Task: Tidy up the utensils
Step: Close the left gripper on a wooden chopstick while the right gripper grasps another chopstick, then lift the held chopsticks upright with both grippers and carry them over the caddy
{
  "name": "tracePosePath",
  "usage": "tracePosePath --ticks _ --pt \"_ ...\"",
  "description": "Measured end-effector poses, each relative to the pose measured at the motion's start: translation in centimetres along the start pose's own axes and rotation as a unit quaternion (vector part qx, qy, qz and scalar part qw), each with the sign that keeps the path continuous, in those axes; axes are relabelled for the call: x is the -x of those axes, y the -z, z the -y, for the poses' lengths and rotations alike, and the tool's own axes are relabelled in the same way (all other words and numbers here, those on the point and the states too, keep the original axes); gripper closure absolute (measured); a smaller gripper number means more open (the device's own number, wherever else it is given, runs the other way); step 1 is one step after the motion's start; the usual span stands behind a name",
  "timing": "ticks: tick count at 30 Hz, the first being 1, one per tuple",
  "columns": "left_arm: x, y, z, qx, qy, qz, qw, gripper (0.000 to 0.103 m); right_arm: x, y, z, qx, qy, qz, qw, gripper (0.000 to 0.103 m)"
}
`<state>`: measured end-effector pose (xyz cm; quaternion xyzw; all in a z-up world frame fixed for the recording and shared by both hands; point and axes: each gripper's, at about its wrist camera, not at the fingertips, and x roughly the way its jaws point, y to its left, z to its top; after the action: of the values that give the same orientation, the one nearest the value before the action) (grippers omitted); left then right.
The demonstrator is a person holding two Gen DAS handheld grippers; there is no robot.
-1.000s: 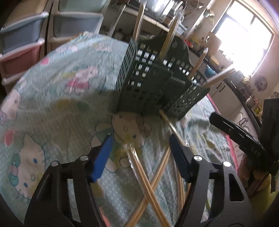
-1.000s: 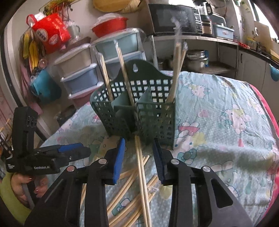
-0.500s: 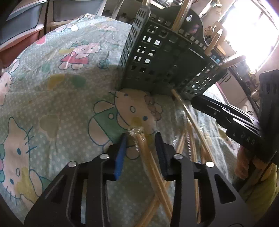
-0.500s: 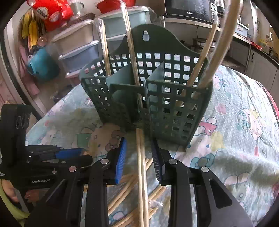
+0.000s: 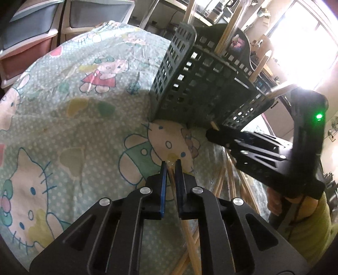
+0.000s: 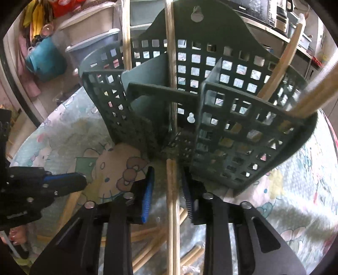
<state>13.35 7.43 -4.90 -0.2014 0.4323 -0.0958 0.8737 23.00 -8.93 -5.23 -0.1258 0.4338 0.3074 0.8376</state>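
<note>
Cartoon tablecloth (image 5: 63, 118), left gripper (image 5: 170, 167) clamped on wrapped chopsticks (image 5: 172, 182), right gripper (image 6: 168, 179) closing, chopstick pair (image 6: 172, 190) btwn jaws, untouched

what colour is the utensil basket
Dark green basket, with a square-hole grid; clearest in the right wrist view.

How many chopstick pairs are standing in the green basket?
4 chopstick pairs: one in the green basket left compartment, one in the middle, two leaning out of the right compartment. Shorter ones could be hidden behind its walls.

Bright window (image 5: 304, 40), plastic drawers (image 5: 31, 25), microwave (image 6: 251, 8).
</note>
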Motion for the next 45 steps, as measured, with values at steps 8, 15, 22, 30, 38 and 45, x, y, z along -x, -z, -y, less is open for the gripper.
tracePosePath --ticks 8,15,22,30,38,45 --pt "2.1 -1.0 0.4 -0.004 0.009 0.027 0.9996 0.099 1.8 -0.4 0.5 -0.016 -0.016 0.019 1.000 0.094" --pt "3.9 -2.2 2.2 -0.021 0.020 0.056 0.9980 0.099 7.1 0.0 0.8 -0.030 -0.056 0.079 0.995 0.094" --pt "5.3 -3.9 4.2 -0.042 0.034 0.083 0.9951 0.100 12.3 0.9 1.0 -0.037 -0.074 0.141 0.987 0.095" --pt "6.9 -4.5 6.4 -0.066 0.048 0.105 0.9911 0.100 16.4 1.6 1.2 -0.048 -0.070 0.196 0.977 0.097" --pt "8.2 -5.0 8.2 -0.086 0.061 0.124 0.9867 0.100 19.3 2.2 2.1 -0.063 -0.053 0.233 0.969 0.097" --pt "9.2 -5.8 9.7 -0.102 0.071 0.140 0.9823 0.100 21.1 2.7 3.0 -0.073 -0.040 0.260 0.962 0.097"
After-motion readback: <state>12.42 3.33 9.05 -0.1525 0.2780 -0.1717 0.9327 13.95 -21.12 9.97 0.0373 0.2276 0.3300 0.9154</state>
